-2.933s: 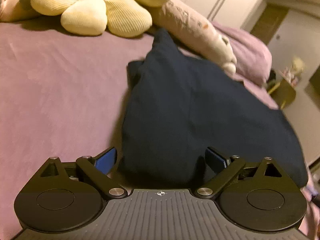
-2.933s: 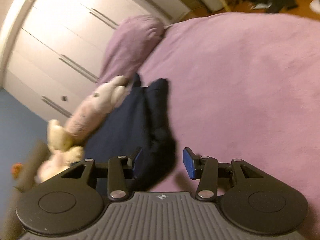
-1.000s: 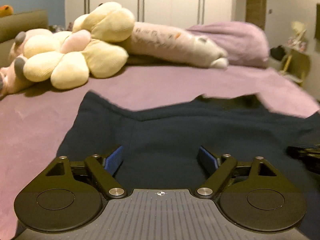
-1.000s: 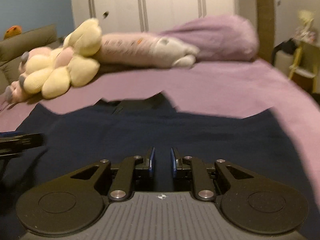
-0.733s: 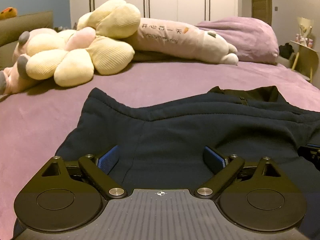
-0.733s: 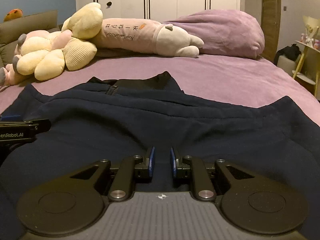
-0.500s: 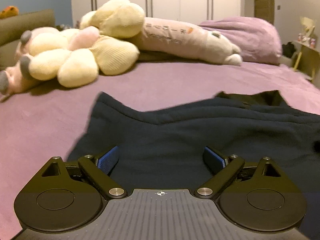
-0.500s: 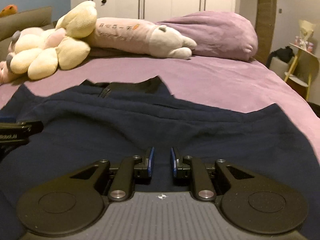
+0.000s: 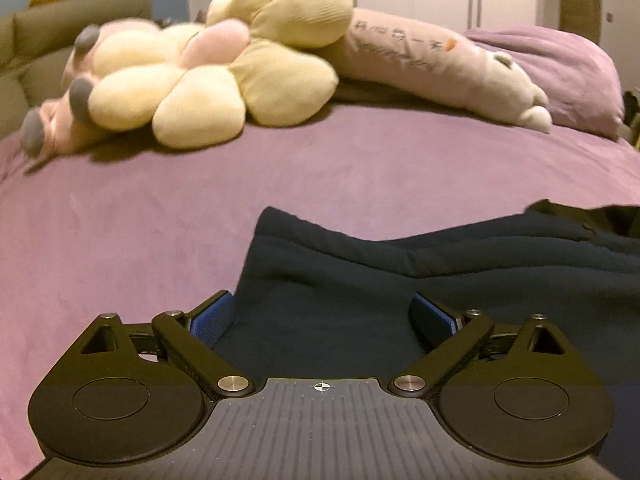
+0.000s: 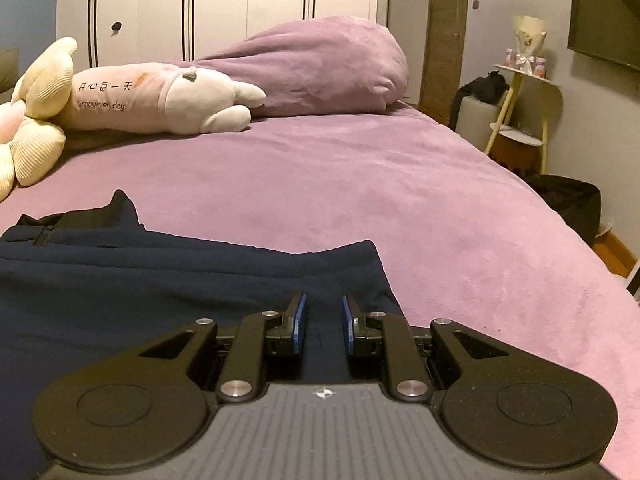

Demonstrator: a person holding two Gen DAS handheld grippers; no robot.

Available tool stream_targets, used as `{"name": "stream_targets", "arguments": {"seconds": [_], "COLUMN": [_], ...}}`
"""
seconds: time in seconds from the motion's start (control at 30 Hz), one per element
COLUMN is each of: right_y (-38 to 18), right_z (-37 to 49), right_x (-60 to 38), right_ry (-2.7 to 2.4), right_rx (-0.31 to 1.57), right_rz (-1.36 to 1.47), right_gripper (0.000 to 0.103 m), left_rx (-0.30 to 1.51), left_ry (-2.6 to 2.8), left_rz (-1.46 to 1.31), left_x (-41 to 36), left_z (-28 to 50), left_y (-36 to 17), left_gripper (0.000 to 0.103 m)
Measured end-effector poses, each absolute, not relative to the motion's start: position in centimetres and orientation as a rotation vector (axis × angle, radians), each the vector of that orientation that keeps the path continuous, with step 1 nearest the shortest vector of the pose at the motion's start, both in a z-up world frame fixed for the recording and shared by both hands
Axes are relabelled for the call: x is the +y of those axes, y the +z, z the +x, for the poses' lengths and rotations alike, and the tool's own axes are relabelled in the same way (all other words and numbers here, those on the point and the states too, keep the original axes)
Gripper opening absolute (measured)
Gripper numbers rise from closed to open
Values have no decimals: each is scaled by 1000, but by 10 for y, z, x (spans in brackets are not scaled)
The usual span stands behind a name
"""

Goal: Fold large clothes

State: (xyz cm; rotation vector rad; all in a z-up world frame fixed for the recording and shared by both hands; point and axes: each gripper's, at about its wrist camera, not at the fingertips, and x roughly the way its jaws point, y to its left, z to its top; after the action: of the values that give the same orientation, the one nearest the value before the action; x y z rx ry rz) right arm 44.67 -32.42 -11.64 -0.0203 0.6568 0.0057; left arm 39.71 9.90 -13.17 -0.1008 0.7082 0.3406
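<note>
A dark navy garment (image 9: 440,280) lies spread flat on the purple bed (image 9: 160,208). My left gripper (image 9: 324,316) is open, low over the garment's left edge, nothing between its blue pads. In the right wrist view the garment (image 10: 140,280) fills the lower left, its zipped collar at the far left. My right gripper (image 10: 323,324) hovers over the garment's right edge with its jaws narrowly apart; dark cloth shows in the gap, and I cannot tell whether the pads pinch it.
Yellow flower plush (image 9: 208,76), pink plush and a long pink plush pillow (image 10: 160,96) lie at the bed's head beside a purple pillow (image 10: 320,68). White wardrobe behind. The bed's right edge drops to a side table (image 10: 520,120) and stool.
Both grippers have shifted outward: the left toward the garment's left edge, the right toward its right edge. The left stays wide open; the right jaws look slightly wider than before.
</note>
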Motion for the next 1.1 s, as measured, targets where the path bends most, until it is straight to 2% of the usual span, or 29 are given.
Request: {"name": "stream_targets", "arguments": {"seconds": [0.23, 0.67, 0.77, 0.8, 0.83, 0.97, 1.1], "right_y": [-126, -126, -117, -112, -107, -86, -82], "right_z": [451, 446, 436, 430, 423, 359, 274], "right_x": [-339, -339, -333, -334, -337, -362, -356], "right_ry": [40, 15, -78, -141, -207, -176, -73], "right_rx": [654, 620, 595, 581, 569, 538, 537], "right_rz": [85, 74, 27, 12, 17, 199, 180], "right_gripper": [20, 20, 30, 36, 49, 49, 49], "left_rx": [713, 749, 763, 759, 753, 746, 786], "left_ry": [334, 352, 371, 364, 349, 299, 262], "left_rz": [-160, -253, -249, -236, -230, -270, -338], "left_x": [108, 121, 127, 128, 131, 144, 146], "left_z": [398, 392, 370, 358, 342, 274, 211], "left_y": [-140, -134, -125, -121, -116, -102, -98], "left_gripper": [102, 103, 103, 103, 103, 103, 103]}}
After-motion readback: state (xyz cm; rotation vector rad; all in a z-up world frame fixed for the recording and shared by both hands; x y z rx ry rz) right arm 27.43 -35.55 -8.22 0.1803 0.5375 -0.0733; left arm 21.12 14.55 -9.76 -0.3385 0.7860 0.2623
